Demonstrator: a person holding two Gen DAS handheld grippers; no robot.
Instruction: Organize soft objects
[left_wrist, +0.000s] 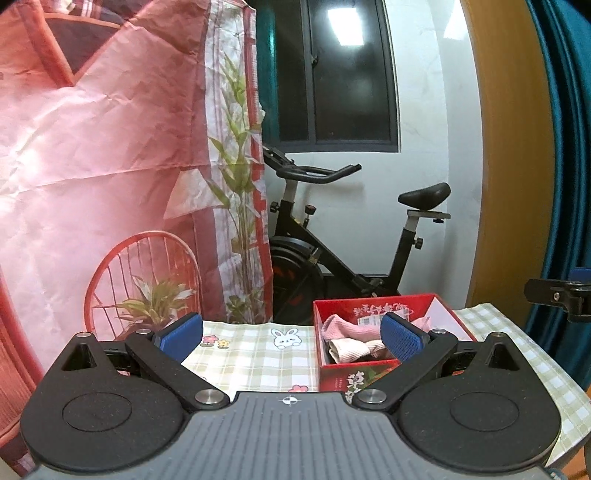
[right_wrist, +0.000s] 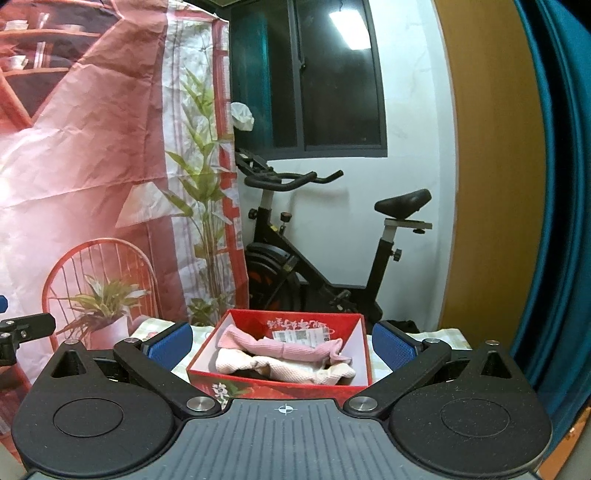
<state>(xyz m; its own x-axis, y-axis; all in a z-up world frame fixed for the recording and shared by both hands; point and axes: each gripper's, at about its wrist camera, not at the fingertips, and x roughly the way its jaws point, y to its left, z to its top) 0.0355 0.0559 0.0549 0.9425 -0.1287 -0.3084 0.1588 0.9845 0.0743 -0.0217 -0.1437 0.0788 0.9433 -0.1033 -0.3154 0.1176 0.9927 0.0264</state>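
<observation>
On the desk (left_wrist: 258, 354), pink and cream cloths (right_wrist: 284, 354) piled inside red box (right_wrist: 277, 384). Left claw (left_wrist: 291, 334), right claw (right_wrist: 282, 341): wide open, empty. Probably finishing; next, checking for strays.

Ribbed pink cloth (right_wrist: 291, 349) fills a glossy red cardboard box (right_wrist: 236, 382) on a checked tablecloth (left_wrist: 251, 354).
</observation>
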